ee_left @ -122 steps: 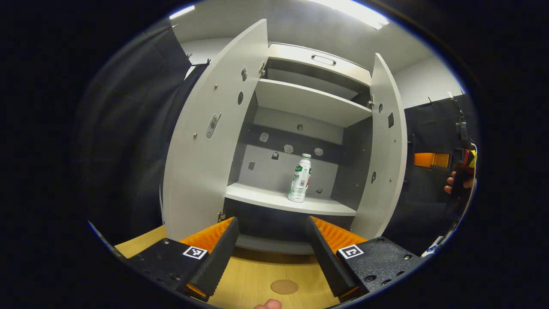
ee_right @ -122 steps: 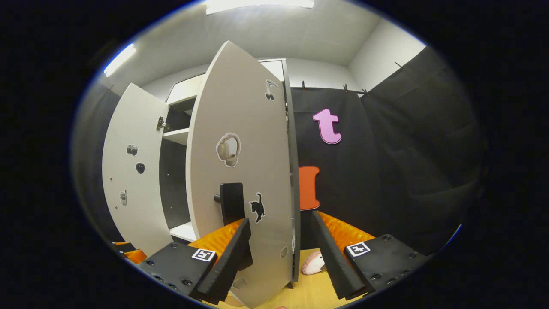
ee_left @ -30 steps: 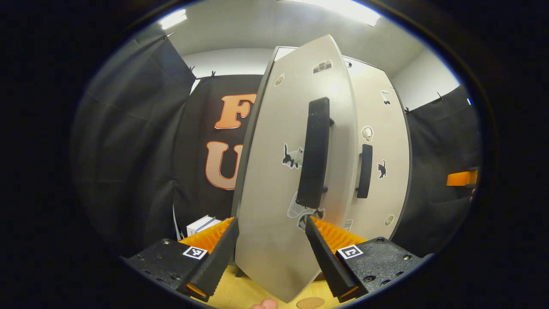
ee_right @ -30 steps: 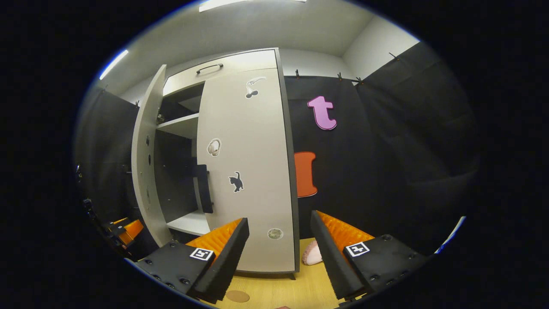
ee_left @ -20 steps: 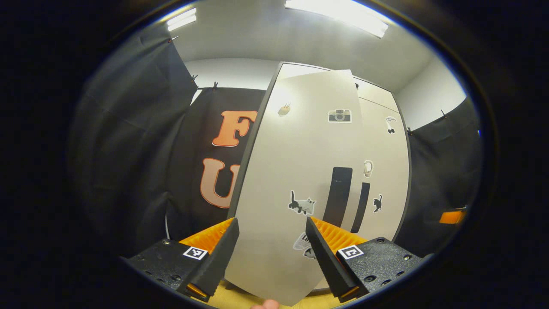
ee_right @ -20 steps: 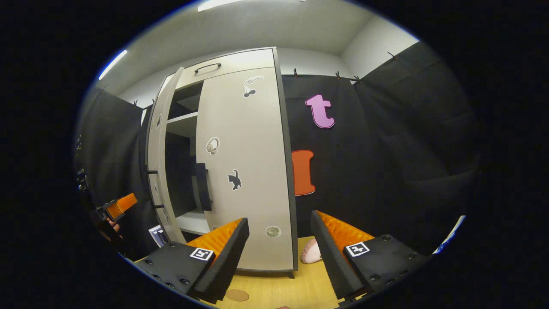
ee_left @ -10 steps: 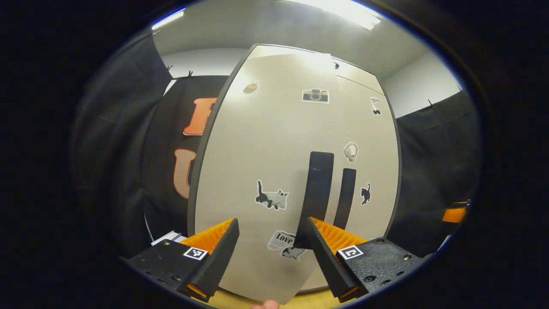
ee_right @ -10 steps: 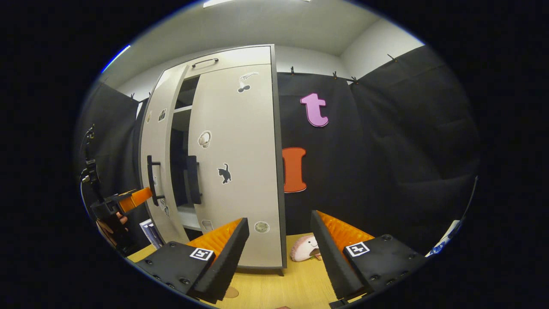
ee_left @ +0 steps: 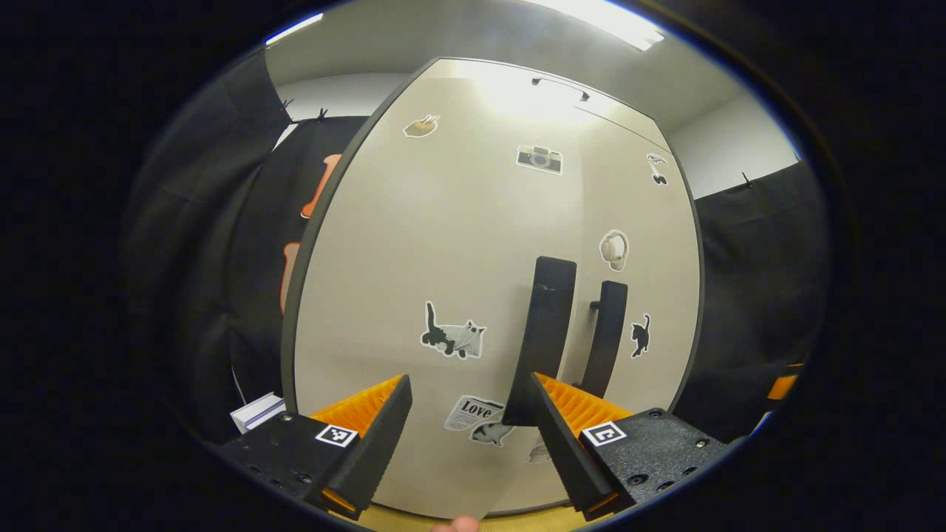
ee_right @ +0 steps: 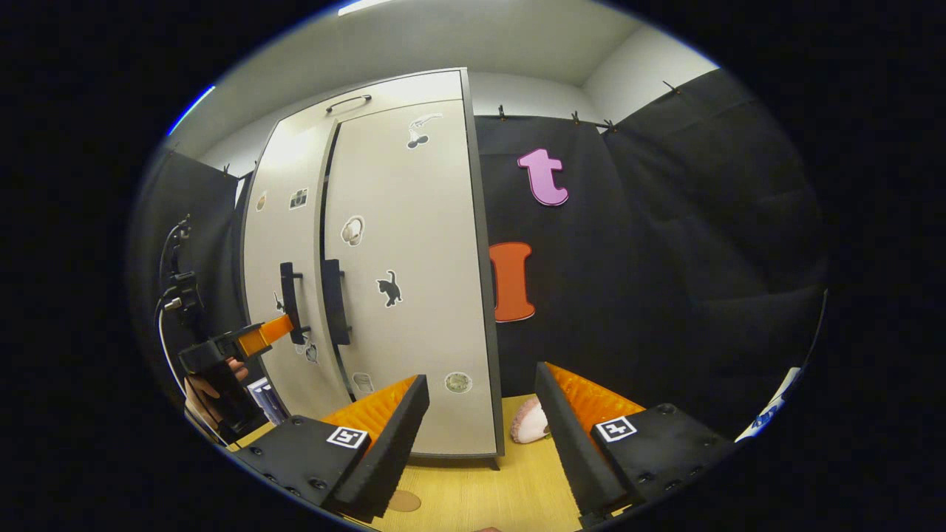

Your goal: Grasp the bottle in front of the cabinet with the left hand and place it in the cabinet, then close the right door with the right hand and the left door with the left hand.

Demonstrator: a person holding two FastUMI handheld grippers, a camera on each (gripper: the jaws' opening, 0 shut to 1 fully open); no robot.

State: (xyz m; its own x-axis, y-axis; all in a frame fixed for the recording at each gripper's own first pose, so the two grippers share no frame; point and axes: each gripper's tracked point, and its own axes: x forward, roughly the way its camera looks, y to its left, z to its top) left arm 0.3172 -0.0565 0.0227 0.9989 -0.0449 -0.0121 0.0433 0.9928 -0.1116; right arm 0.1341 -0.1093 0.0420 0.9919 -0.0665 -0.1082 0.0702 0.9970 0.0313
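Both doors of the pale cabinet (ee_right: 384,244) look closed, the left door (ee_left: 443,281) facing the left gripper (ee_left: 465,436), whose fingers stand apart, empty. The right gripper (ee_right: 480,436) hangs spread, empty, over the worktop (ee_right: 473,495). The bottle is hidden behind the doors.

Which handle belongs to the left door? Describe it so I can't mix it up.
Start at the tall pale grey cabinet. Two black vertical bar handles sit side by side at mid-height. The left door's handle is the one nearer the grey-and-white cat sticker, not the small black cat sticker.
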